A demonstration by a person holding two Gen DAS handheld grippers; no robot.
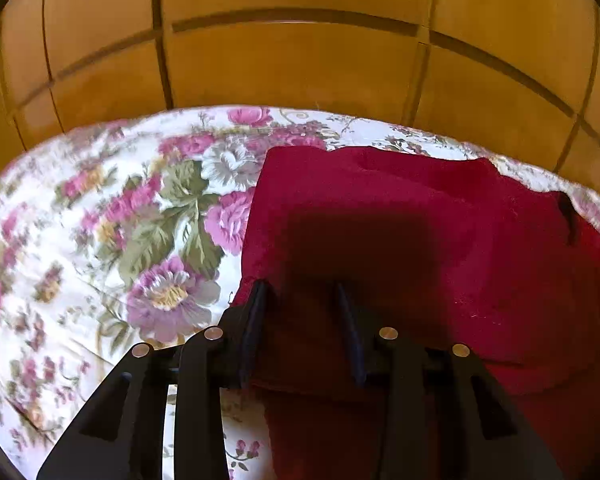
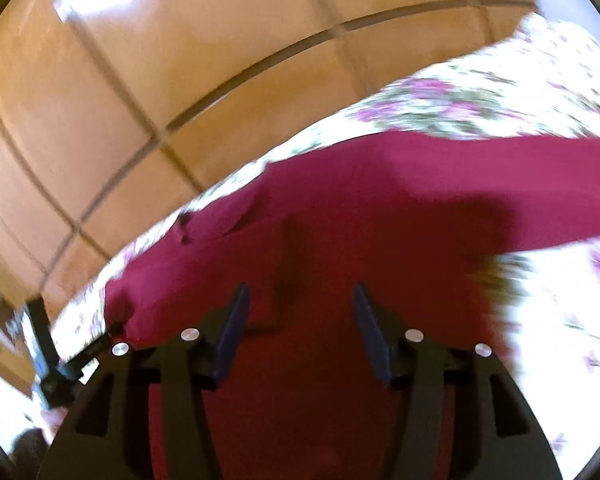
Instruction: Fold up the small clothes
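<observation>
Dark red garment (image 1: 400, 220), soft matte knit-like cloth, lying mostly flat on floral bedsheet (image 1: 112, 240); sheet white with pink and purple blooms, green leaves, lightly creased. Garment outline roughly rectangular in left wrist view, left edge straight, a doubled layer with a low ridge near the bottom, small dark slit or tab near its far right corner. Left gripper (image 1: 304, 292) black plastic, silver rivets on the arms, dark blue flat pads; jaws partly apart, hovering over the near left corner of the garment, red cloth seen between the fingers, pads not visibly pressing on it. Right gripper (image 2: 300, 292) same build, jaws set wider, blue pads angled outward, garment (image 2: 380, 200) below and between them, nothing pinched. Right wrist view motion-blurred; sheet (image 2: 480, 92) smeared, garment stretching as a long band toward the right edge, two small dark spots near its left end. Behind the bed, glossy orange-brown wooden panels (image 1: 292, 64) with dark grooved seams. Black stand-like object (image 2: 56, 360) at lower left of right wrist view, too blurred to identify.
</observation>
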